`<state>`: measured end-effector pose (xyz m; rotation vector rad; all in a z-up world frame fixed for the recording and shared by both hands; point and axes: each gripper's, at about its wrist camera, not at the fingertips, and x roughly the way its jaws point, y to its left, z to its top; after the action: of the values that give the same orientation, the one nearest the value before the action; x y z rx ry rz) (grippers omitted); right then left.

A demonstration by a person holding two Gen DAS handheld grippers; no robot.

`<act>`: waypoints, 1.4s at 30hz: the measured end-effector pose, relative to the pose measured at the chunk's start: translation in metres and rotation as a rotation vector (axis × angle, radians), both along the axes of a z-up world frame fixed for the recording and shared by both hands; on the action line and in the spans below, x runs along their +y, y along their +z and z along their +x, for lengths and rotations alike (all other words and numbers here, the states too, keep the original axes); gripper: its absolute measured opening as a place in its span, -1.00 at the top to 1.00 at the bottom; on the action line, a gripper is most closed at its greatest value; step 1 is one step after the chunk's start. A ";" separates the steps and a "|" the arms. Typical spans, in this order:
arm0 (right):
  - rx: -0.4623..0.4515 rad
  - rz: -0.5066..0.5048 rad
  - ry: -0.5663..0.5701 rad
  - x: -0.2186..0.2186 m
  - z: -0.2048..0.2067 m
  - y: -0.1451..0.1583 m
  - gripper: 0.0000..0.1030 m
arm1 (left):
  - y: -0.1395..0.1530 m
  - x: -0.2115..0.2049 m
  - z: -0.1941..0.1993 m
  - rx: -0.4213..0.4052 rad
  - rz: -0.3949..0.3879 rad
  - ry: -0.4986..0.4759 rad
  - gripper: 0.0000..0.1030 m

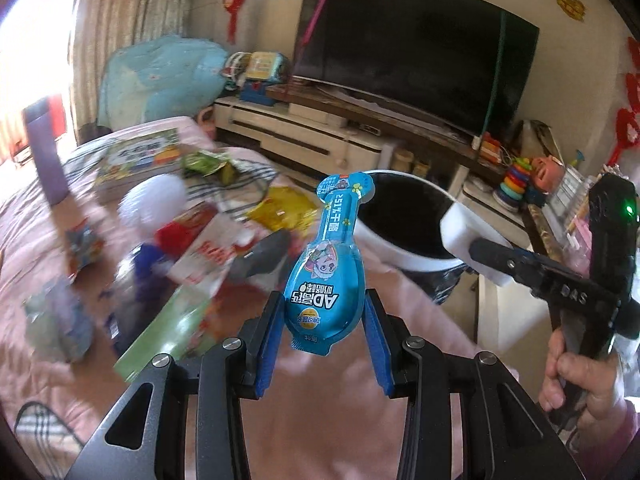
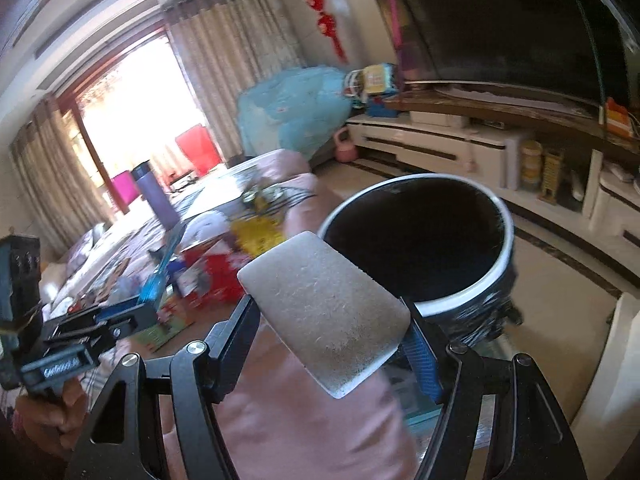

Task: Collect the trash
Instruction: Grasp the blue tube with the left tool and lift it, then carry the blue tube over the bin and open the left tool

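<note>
**Two grippers, both loaded, bin right in front**

Biggest thing around is the dark TV (image 1: pixel 416 48) on its long white stand (image 1: pixel 304 132), running along the far wall in both views. Next down is the table with the pink cloth (image 1: pixel 360 400), and it's a mess: a picture book (image 1: pixel 136 160), a purple bottle (image 1: pixel 44 148) standing upright near the window side, a yellow wrapper (image 1: pixel 280 210), a green wrapper (image 1: pixel 204 162), plus a blurry pile of red, white and blue packaging I can't really make out.

Then the trash bin (image 2: pixel 420 240), round, white rim, black bag liner, standing on the floor just past the table edge, between the table and the TV stand. It looks dark inside, can't tell what's in it.

Now the held stuff. The right gripper (image 2: pixel 332 316) is clamped on a flat white pad-like piece (image 2: pixel 328 308), one finger on each side of it, with its far end tilted up toward the bin's near rim. From the left wrist view you can see that same piece hanging over the bin's rim.

The left gripper (image 1: pixel 324 320) is pinching a blue snack packet (image 1: pixel 328 276) by its fat lower end, blue fingers (image 1: pixel 268 344) pressed against both sides. The packet stands upright, its narrow neck pointing up so its top overlaps the bin's near rim in that view.
</note>
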<state>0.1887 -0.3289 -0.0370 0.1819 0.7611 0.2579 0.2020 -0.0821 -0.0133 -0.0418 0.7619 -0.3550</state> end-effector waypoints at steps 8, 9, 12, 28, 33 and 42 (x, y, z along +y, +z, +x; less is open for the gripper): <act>0.027 -0.002 -0.060 -0.033 0.039 0.002 -0.37 | -0.007 -0.041 0.057 0.005 0.023 -0.074 0.26; 0.031 -0.006 -0.063 -0.035 0.044 0.001 -0.37 | -0.009 -0.046 0.068 0.010 0.025 -0.081 0.26; 0.042 -0.017 -0.066 -0.039 0.056 0.000 -0.37 | -0.011 -0.057 0.088 0.020 0.022 -0.093 0.26; 0.107 -0.044 -0.081 -0.065 0.109 -0.015 -0.40 | -0.028 -0.109 0.175 0.082 0.056 -0.117 0.25; 0.129 -0.047 -0.072 -0.069 0.117 -0.020 -0.49 | -0.029 -0.116 0.185 0.092 0.063 -0.106 0.07; 0.101 -0.025 -0.101 -0.074 0.108 -0.011 -0.80 | -0.021 -0.094 0.144 0.055 0.035 -0.066 -0.31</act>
<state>0.2963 -0.4027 -0.0483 0.2100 0.8526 0.1445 0.3463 -0.1763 -0.0341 0.0068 0.8246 -0.4049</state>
